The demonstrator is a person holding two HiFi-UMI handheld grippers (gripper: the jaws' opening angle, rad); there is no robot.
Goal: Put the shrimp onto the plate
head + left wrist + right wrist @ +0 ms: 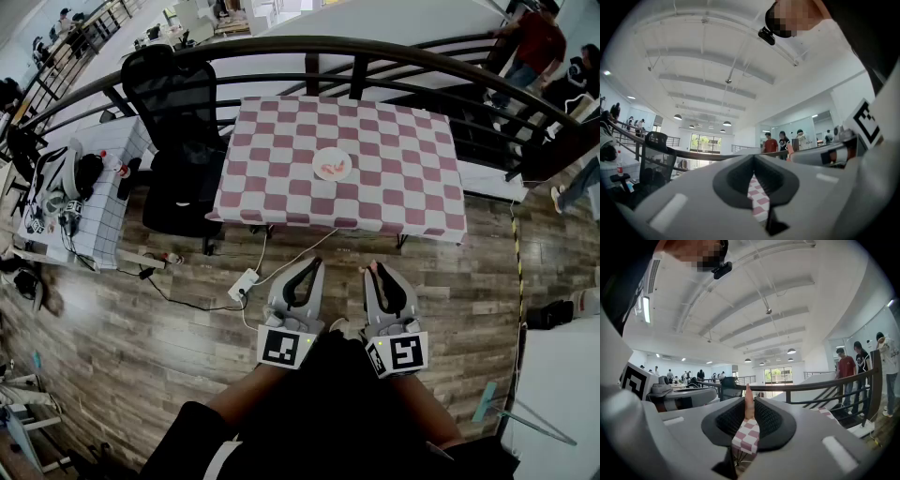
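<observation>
Standing on plank floor [112, 347] before a curved railing [309, 45], the checked-cloth table [403, 178] bears the plate [318, 159]; left gripper [312, 264] closed, empty; right gripper [372, 269] pinches a shrimp [748, 403].

The bench [394, 159] is draped in a pink-and-white checked cloth that hangs over its near edge and sides. Only one thing lies on it: a small white plate [332, 165], a little left of the middle, with pink shrimp [330, 170] on it. The bench stands on a wood-plank floor [141, 356]. On the planks just in front of it lies a white power strip [242, 284] with cables trailing off both ways. A black office chair [178, 141] stands at the bench's left end. Farther left stands a second bench [111, 202] under a white grid-lined cloth, loaded with dark gear too small to identify.
</observation>
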